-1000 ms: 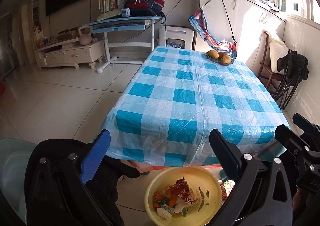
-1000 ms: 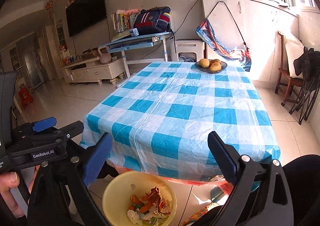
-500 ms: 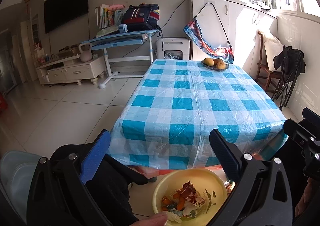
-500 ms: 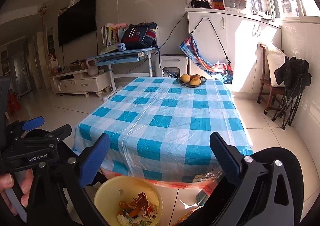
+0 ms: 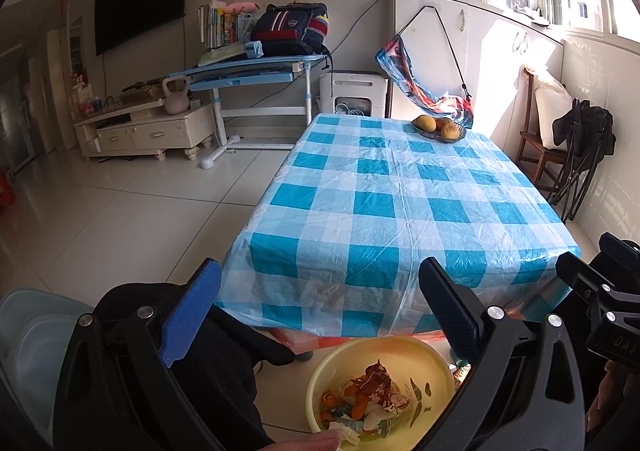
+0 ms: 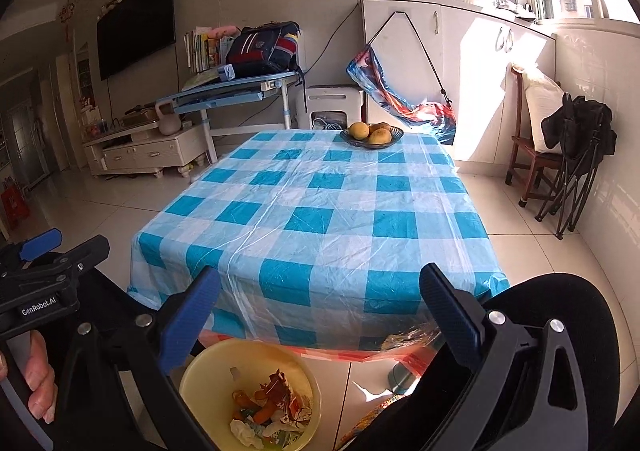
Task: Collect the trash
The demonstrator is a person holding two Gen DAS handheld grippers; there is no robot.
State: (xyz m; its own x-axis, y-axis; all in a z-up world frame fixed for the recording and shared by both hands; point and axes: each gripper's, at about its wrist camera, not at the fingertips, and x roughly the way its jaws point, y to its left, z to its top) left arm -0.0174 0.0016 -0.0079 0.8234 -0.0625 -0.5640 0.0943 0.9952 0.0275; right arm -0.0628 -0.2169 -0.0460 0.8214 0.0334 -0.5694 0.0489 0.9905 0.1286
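While my left gripper (image 5: 320, 311) and right gripper (image 6: 320, 311) hang wide open and hold nothing, the trash (image 6: 272, 411) lies in the yellow basin (image 6: 208, 383) on the floor, below the near edge of the checked counter (image 6: 320, 219). A fruit bowl (image 6: 372, 137) sits at its far end.

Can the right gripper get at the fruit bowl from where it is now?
Probably not: the right gripper, jaws open, is at the near table edge; the fruit bowl sits at the far end, though nothing blocks the way.
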